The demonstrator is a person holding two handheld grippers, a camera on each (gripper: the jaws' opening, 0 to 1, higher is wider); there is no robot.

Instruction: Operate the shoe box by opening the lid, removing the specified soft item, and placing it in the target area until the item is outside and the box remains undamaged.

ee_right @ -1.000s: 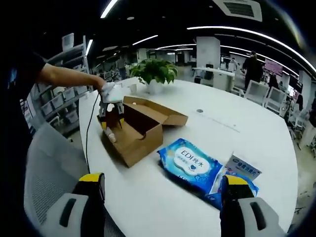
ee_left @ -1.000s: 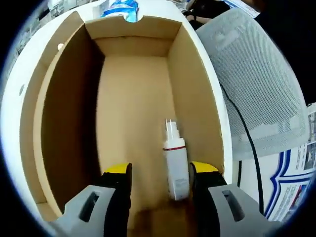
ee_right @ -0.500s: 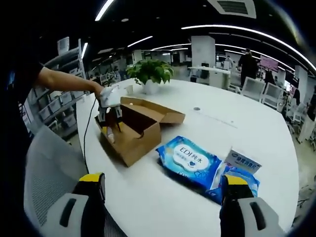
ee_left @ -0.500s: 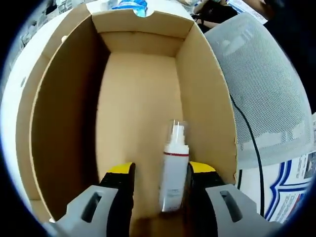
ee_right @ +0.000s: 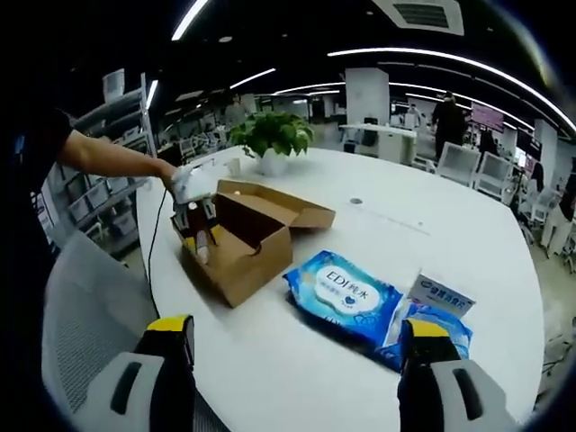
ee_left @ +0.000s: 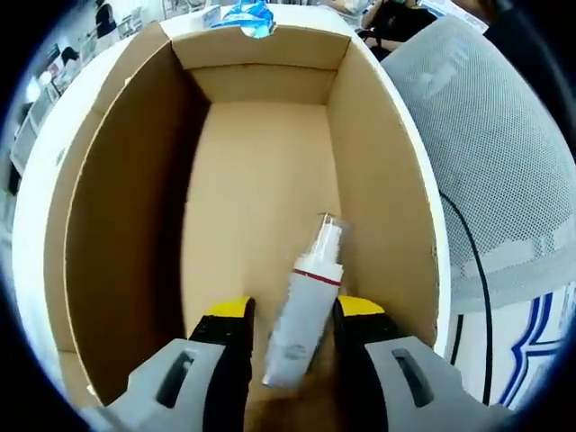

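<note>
- A round white table [ee_right: 432, 234] fills the middle of the right gripper view.
- A potted green plant [ee_right: 273, 137] stands at its far edge.
- A grey mesh chair [ee_right: 76, 310] sits near left; it also shows at right in the left gripper view [ee_left: 490, 153].
- Shelving [ee_right: 112, 193] lines the left.
- Long ceiling light strips [ee_right: 423, 56] glow over a dim open office with white pillars [ee_right: 367, 94].

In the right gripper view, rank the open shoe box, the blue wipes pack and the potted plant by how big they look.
1. Open shoe box, largest.
2. Blue wipes pack, close behind and nearer the camera, so this ranking is unsure.
3. Potted plant, smallest, though it stands farthest back.
</note>
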